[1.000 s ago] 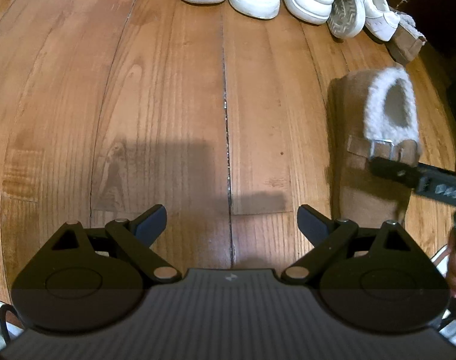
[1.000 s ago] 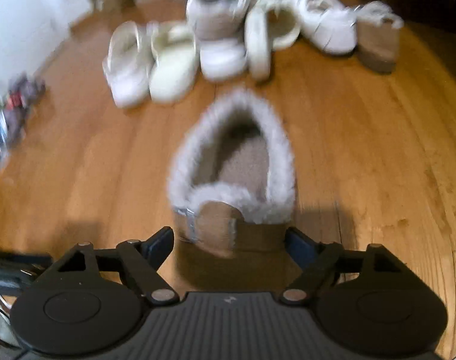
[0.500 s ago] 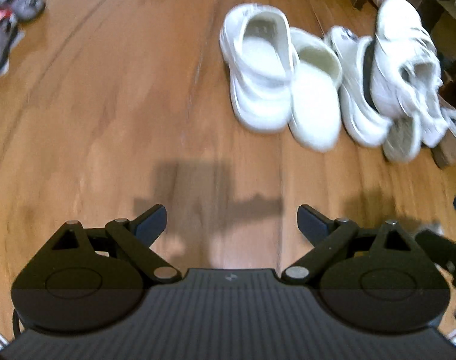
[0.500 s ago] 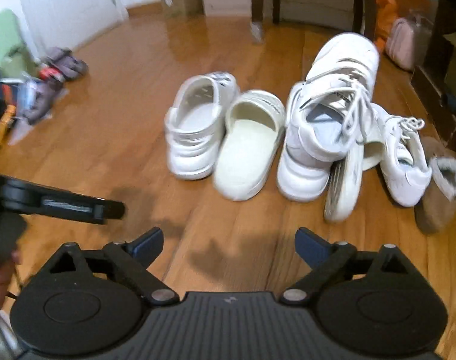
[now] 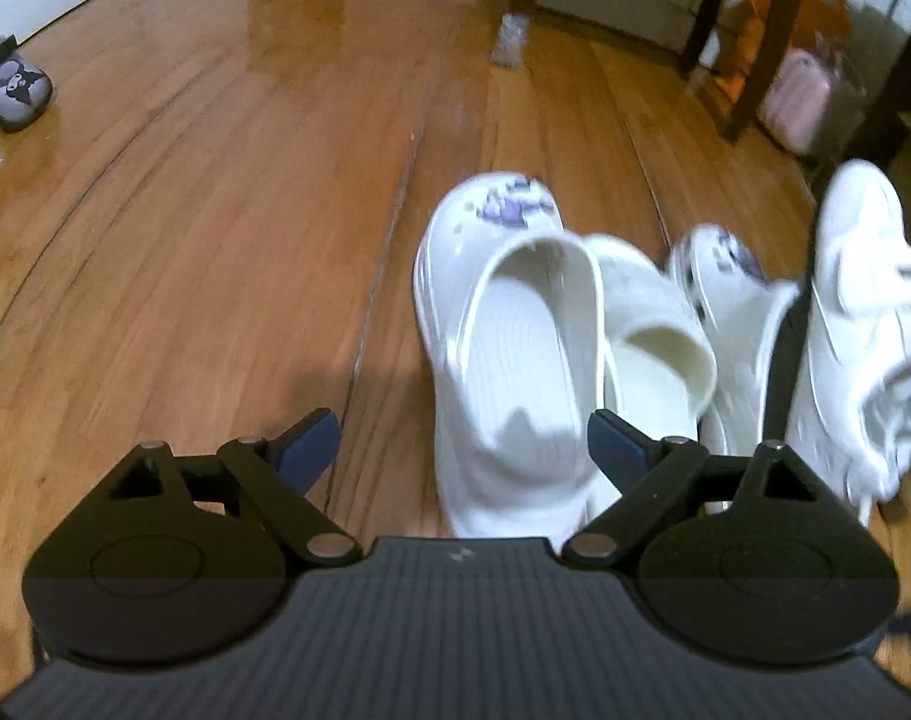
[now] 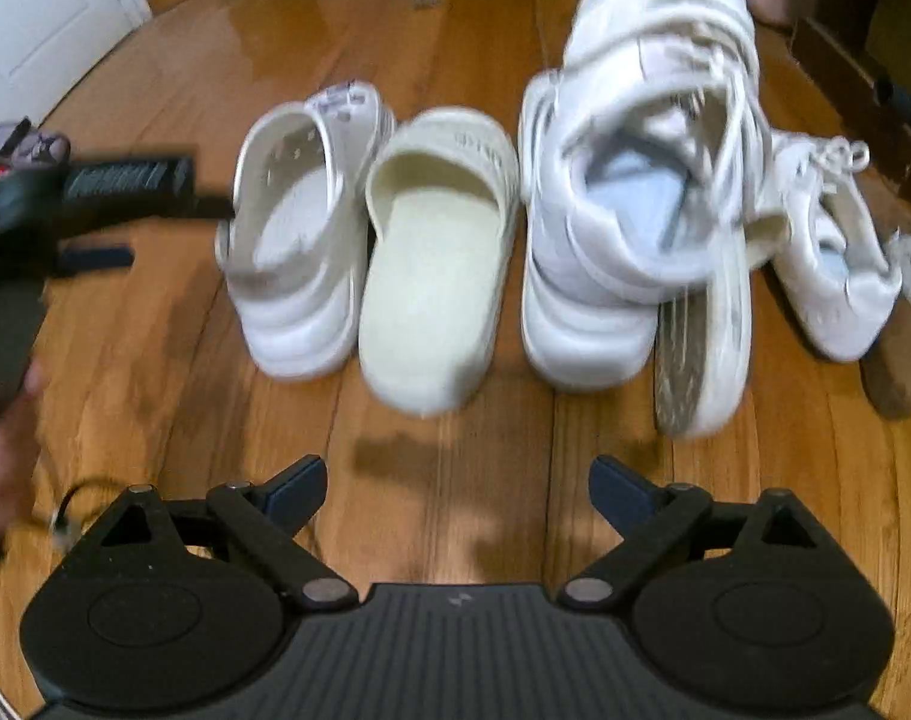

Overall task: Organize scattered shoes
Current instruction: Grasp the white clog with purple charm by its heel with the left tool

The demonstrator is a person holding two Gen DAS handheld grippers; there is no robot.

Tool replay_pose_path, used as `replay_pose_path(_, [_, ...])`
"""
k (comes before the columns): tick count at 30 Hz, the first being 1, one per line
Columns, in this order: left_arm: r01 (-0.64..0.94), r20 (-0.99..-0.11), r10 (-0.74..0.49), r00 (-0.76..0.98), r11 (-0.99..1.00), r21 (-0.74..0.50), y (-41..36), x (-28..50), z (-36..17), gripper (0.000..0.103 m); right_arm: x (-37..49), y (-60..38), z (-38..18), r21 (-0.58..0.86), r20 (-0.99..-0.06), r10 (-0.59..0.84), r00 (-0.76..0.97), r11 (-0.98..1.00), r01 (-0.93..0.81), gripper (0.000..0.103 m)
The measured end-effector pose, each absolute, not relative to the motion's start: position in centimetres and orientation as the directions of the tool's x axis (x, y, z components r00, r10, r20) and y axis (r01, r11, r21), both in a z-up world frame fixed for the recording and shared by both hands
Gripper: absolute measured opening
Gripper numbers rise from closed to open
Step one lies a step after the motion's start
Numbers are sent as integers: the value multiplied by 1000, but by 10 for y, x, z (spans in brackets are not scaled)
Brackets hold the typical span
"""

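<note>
While both tools hang over the wooden floor (image 6: 155, 372), the shoes lie in a ragged row ahead of them. From the right wrist view, going left to right: the left tool (image 6: 155, 204) reaches in from the left edge, blurred, its tip close to the white clog (image 6: 299, 252), though I cannot tell if it touches. Just beside the clog sits a cream slide (image 6: 431, 276), the two sides nearly touching. Next comes a chunky white sneaker (image 6: 581, 324) with another white sneaker (image 6: 653, 120) piled on top of it, toe pointing away. A shoe stands on its edge (image 6: 701, 348), sole showing, leaning against that pile. Beyond it lies a low white lace-up sneaker (image 6: 833, 276), and at the far right a tan fleece-lined slipper (image 6: 899, 348), partly cut off.

The right tool (image 6: 458, 492) is released, its jaws having just spread wide, with only bare floor between them, short of the slide's heel.

From the left wrist view, the left tool (image 5: 464, 450) is also released; the clog's (image 5: 515, 360) heel sits between its fingers, nearer the right finger (image 5: 617, 444), and I cannot tell whether it touches. Far left on the floor lies a purple slipper (image 5: 14, 90). Nothing shown serves as a container; every shoe rests on the floor or on another shoe.
</note>
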State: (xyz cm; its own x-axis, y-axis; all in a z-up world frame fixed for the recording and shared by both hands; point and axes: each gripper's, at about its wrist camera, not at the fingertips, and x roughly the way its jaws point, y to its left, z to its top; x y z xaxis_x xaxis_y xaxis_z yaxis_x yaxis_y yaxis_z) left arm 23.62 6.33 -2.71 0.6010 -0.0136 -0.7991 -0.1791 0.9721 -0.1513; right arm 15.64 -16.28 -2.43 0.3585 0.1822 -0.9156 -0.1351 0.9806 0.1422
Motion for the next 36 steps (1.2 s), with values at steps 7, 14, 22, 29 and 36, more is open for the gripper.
replay_pose_path(7, [-256,-795,63,603,959,-118,61,267,-58,94,145,-168,-19,150,-938,187,293,978,-145,95])
replay_pose_path(14, [-212,-789,188,585,974,75,54,304,-73,50,145,-174,-2,178,-927,213,310,974,-138,95])
replay_pose_path(22, [-220,-787,174,591,974,49,54,283,-76,12,144,-186,-16,261,-932,280,228,959,-108,95])
replay_pose_path(29, [-245,-809,138,571,969,-7,78,237,-75,13,120,-190,-22,367,-916,374,146,927,-71,95])
replay_pose_path(36, [-268,-816,77,572,959,-97,103,164,-66,15,90,-166,-18,414,-893,433,123,897,-156,95])
